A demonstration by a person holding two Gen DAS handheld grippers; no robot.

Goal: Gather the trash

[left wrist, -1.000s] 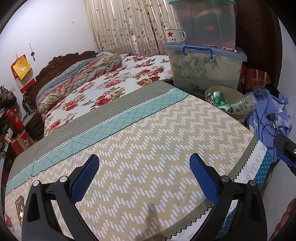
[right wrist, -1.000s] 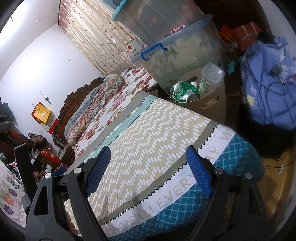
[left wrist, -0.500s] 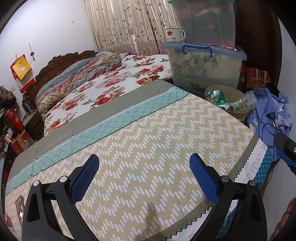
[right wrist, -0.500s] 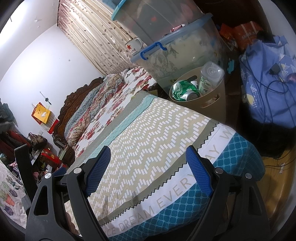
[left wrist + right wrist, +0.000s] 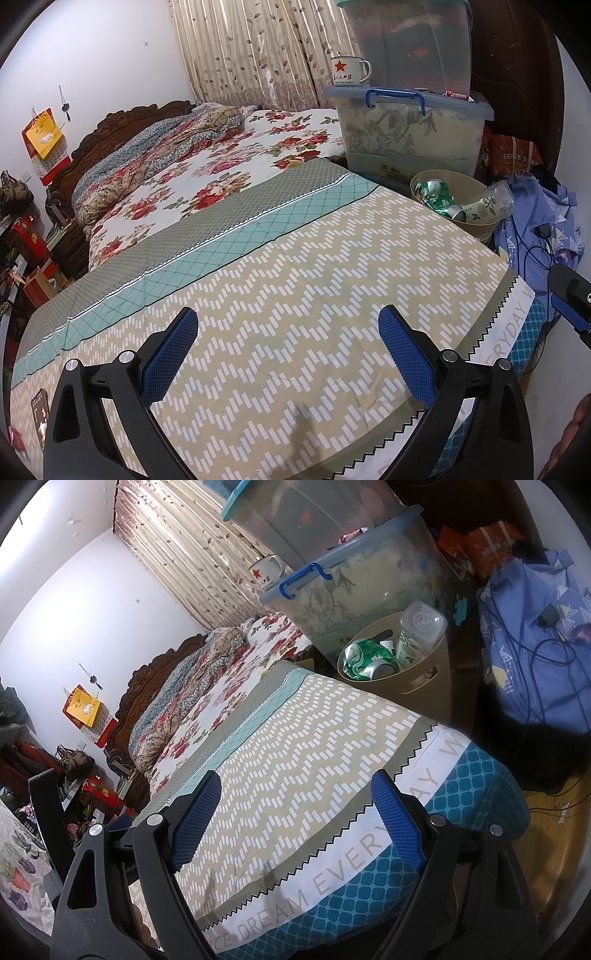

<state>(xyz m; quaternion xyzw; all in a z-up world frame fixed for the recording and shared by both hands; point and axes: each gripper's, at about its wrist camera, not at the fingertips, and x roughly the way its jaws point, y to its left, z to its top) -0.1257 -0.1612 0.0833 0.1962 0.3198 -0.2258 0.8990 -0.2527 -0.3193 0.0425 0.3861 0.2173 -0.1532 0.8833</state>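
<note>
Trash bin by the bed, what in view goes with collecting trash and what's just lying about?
Belongs to the job:
beige trash bin
crushed green can inside it
clear plastic cup inside it
left gripper, open
right gripper, open

Just lying about:
enamel mug
storage boxes
blue clothes

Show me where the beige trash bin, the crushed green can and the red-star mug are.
beige trash bin (image 5: pixel 424 686), right wrist view, front wall near handle slot.
crushed green can (image 5: pixel 364 657), right wrist view, dented side.
red-star mug (image 5: pixel 347 70), left wrist view, body.
</note>
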